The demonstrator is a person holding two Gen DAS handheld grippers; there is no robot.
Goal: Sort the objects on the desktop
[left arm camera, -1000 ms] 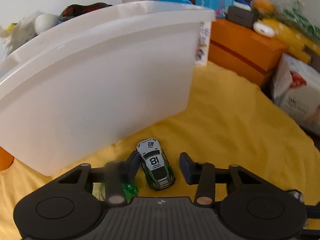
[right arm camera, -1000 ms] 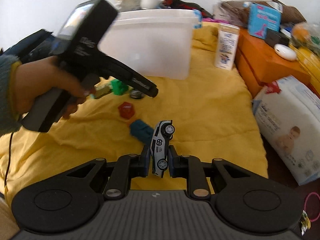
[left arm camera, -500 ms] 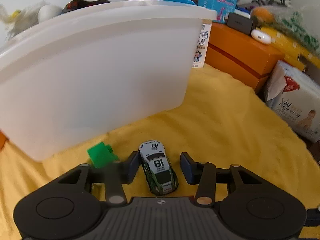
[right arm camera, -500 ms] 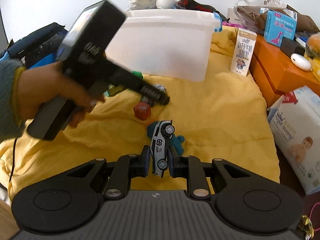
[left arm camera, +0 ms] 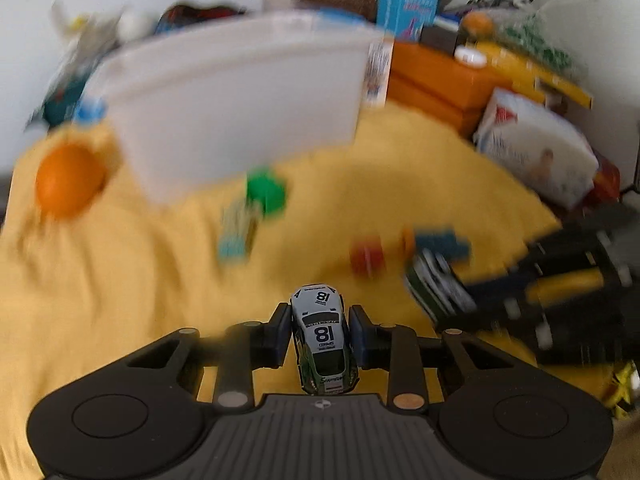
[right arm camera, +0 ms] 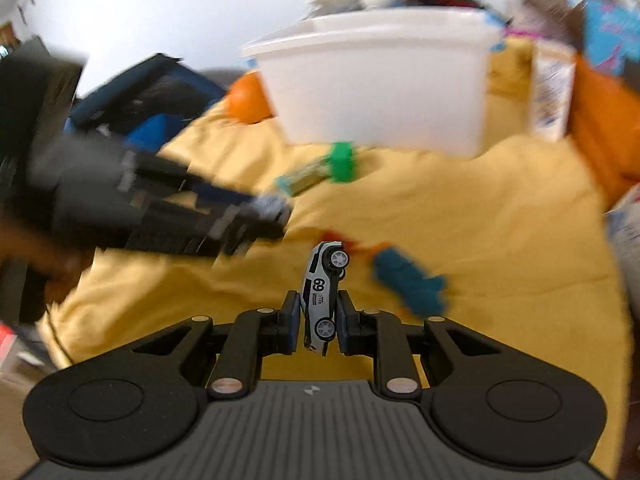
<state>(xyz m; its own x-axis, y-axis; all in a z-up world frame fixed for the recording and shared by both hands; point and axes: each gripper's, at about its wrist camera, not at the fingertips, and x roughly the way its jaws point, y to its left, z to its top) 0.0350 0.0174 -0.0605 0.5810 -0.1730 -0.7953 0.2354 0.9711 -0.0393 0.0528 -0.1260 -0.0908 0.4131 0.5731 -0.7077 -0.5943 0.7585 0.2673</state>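
Both grippers carry toy cars above a yellow blanket [left arm camera: 400,168]. The left gripper [left arm camera: 320,330] has its jaws clenched on car 18 [left arm camera: 322,340]; the right gripper [right arm camera: 318,316] grips car 69 [right arm camera: 322,292] on its side. Likely step: carrying. Next, lift each over the far white bin's [right arm camera: 380,80] rim and release.
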